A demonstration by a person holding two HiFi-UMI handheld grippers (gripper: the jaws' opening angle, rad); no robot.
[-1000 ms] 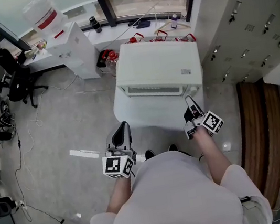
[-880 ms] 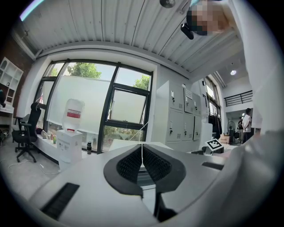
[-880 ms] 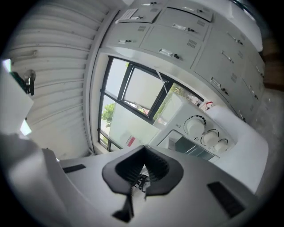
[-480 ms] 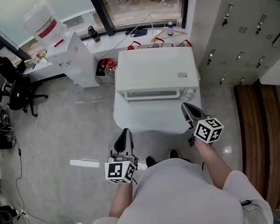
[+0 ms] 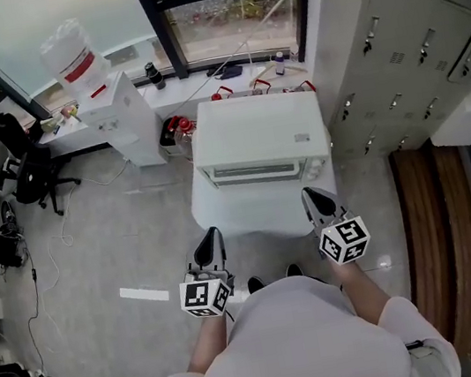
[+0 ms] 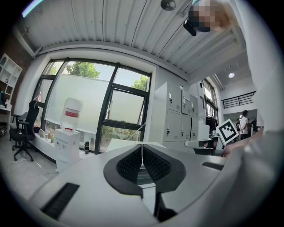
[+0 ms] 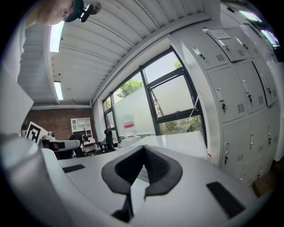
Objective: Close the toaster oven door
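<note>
A white toaster oven (image 5: 258, 134) stands on a white table (image 5: 248, 212) right in front of me. Its door (image 5: 255, 172) looks upright against the front, with the dark window strip showing. My left gripper (image 5: 210, 234) hangs shut off the table's near left corner, touching nothing. My right gripper (image 5: 310, 195) is shut too, over the table's near right edge, a short way from the oven front. In the left gripper view the left gripper (image 6: 142, 148) points at the oven (image 6: 119, 144). In the right gripper view the right gripper (image 7: 143, 148) holds nothing.
A water dispenser (image 5: 124, 112) with its bottle (image 5: 73, 54) stands to the oven's left. Grey lockers (image 5: 406, 29) line the right side. An office chair (image 5: 30, 164) is far left. A white strip (image 5: 146, 294) lies on the floor. Bottles sit on the window sill (image 5: 224, 67).
Both grippers have drawn back toward me from the oven; the right one has left the oven's front right corner. The oven sits farther off in view.
</note>
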